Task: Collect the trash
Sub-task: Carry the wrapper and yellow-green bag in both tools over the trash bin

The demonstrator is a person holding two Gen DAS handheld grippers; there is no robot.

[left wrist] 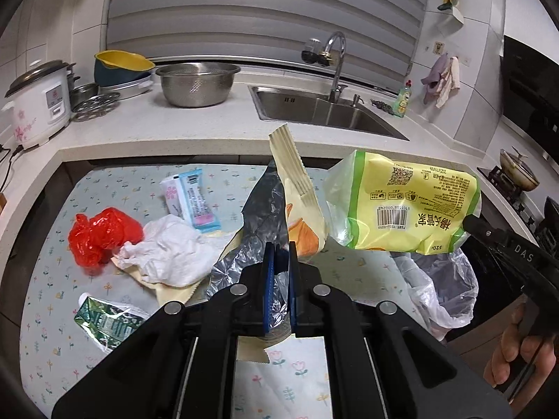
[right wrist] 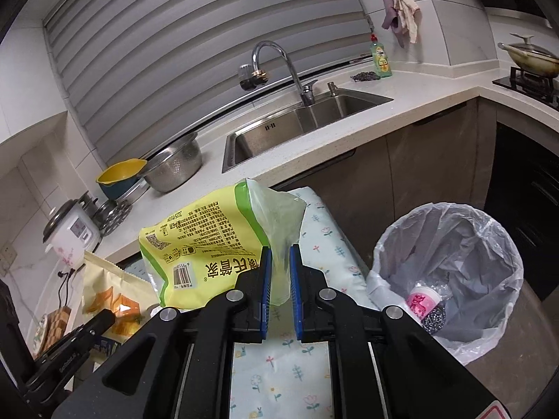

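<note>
Carrying a yellow-green plastic snack bag (right wrist: 195,244) clamped in the right gripper (right wrist: 279,279), best released squarely above the clear-lined bin (right wrist: 447,258); left gripper (left wrist: 279,279) pinches a silvery foil wrapper (left wrist: 244,255)

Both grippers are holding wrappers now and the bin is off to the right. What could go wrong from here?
The right gripper pinches only the clear end of the yellow-green bag; it could slip before reaching the bin. The left gripper holds the beige snack bag by crinkled foil, and it may snag the white tissue beside it.
</note>
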